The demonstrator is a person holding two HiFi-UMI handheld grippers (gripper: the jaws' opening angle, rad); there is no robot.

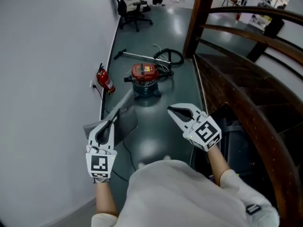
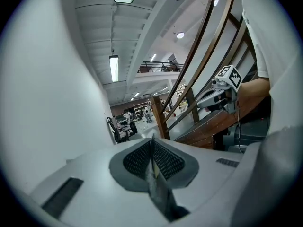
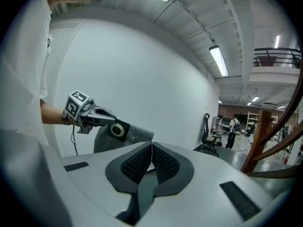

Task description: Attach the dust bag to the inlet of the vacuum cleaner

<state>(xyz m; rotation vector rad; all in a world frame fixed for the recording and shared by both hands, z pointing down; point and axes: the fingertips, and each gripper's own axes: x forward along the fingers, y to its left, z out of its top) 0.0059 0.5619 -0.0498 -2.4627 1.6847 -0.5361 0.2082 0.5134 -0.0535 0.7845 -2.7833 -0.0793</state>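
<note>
At about 7 o'clock in the head view, the left gripper (image 1: 112, 122) has its fingers clamped on an edge of the grey dust bag (image 1: 124, 121), held above the floor (image 1: 156, 131). At 4 o'clock, the right gripper (image 1: 171, 110) is empty, its fingers pressed together. Farther off, toward 12 o'clock, the red vacuum cleaner (image 1: 144, 77) stands on the floor, with a fire extinguisher (image 1: 106, 82) at its 9 o'clock.

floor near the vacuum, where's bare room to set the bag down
Bare floor lies on the near side of the vacuum cleaner, between the wall and the staircase. Crowded behind it, where hose and wand lie, and by the fire extinguisher.
</note>
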